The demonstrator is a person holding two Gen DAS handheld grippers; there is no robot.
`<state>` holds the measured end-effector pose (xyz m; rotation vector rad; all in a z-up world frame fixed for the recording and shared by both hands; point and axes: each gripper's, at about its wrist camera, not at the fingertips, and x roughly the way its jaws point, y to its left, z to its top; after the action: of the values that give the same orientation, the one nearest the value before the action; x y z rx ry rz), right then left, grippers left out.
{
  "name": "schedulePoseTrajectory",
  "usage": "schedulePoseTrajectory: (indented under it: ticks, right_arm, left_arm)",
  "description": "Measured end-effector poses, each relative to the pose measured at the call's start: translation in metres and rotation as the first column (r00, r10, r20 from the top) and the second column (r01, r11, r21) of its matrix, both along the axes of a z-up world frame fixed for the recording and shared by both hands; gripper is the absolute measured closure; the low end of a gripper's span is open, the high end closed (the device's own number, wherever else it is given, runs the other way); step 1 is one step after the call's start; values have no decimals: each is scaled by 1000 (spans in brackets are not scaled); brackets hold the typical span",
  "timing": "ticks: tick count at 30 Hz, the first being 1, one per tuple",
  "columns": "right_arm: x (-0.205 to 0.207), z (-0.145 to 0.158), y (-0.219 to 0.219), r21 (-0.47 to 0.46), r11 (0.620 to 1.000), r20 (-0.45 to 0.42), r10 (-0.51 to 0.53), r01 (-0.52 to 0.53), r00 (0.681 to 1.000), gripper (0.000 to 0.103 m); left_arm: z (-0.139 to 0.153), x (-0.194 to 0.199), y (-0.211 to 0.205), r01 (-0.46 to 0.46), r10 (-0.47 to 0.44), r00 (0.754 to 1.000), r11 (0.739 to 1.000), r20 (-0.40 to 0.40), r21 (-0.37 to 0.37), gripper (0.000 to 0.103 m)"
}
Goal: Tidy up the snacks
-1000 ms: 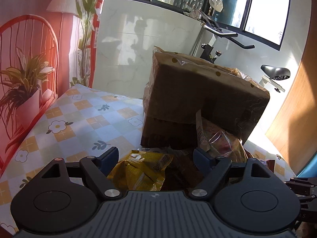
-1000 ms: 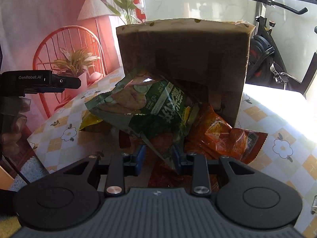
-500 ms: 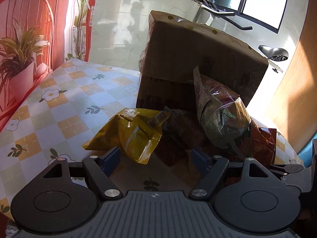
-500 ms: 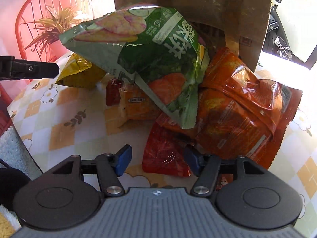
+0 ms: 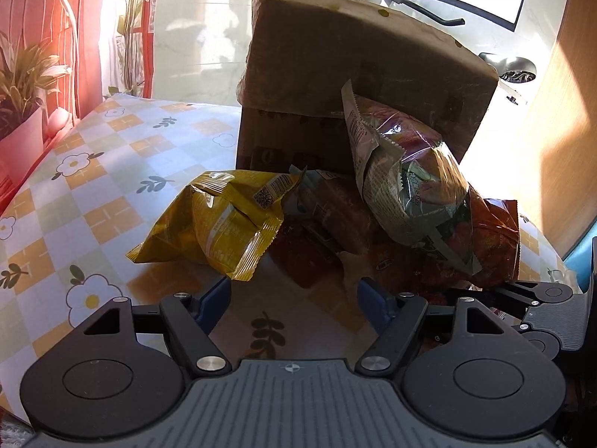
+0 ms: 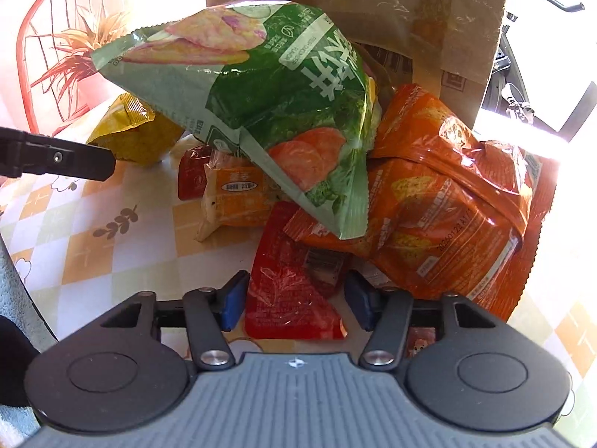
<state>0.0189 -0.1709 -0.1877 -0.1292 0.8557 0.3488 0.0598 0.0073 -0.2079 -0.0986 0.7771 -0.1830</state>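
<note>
Both grippers have pulled back from the snack pile since a second ago, and the green bag, then pinched by the right gripper (image 6: 294,300), now lies loose on top. That gripper gapes open, fingers either side of a red packet (image 6: 289,295) flat on the table (image 6: 86,257). The left gripper (image 5: 294,300) is open too, holding nothing, just short of the yellow bag (image 5: 220,224). Beyond, the green bag (image 6: 272,112) leans over an orange bag (image 6: 447,205) and a small orange pack (image 6: 235,198). Behind the pile stands a cardboard box (image 5: 358,74).
</note>
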Motion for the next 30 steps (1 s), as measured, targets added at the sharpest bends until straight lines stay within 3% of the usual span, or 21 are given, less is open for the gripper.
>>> schedulePoseTrajectory:
  ticks: [4, 9, 10, 11, 17, 22, 30]
  right_arm:
    - [-4, 4, -7, 64, 998, -11, 28, -27, 1000, 53]
    - [-9, 12, -8, 70, 997, 12, 37, -38, 999, 55]
    - [-10, 13, -10, 67, 997, 15, 32, -33, 999, 55]
    - [-11, 14, -11, 67, 997, 18, 24, -26, 1000, 63]
    - [-13, 18, -25, 66, 998, 22, -15, 13, 1000, 64]
    - [-13, 19, -31, 75, 997, 18, -15, 14, 1000, 64]
    - [-10, 17, -28, 81, 997, 21, -13, 11, 1000, 64]
  left_arm:
    - [-4, 2, 2, 2, -2, 1000, 1000, -25, -14, 33]
    - [-9, 6, 1, 17, -19, 999, 999, -51, -47, 37]
    - [-9, 7, -2, 34, -37, 998, 998, -52, -54, 38]
    - [-10, 8, -4, 50, -53, 997, 997, -51, -59, 38]
    - [-16, 33, -27, 174, -177, 984, 981, -36, -86, 38]
    - [-14, 48, -34, 160, -165, 986, 979, -31, -123, 39]
    - [-14, 36, -23, 139, -145, 988, 983, -44, -120, 39]
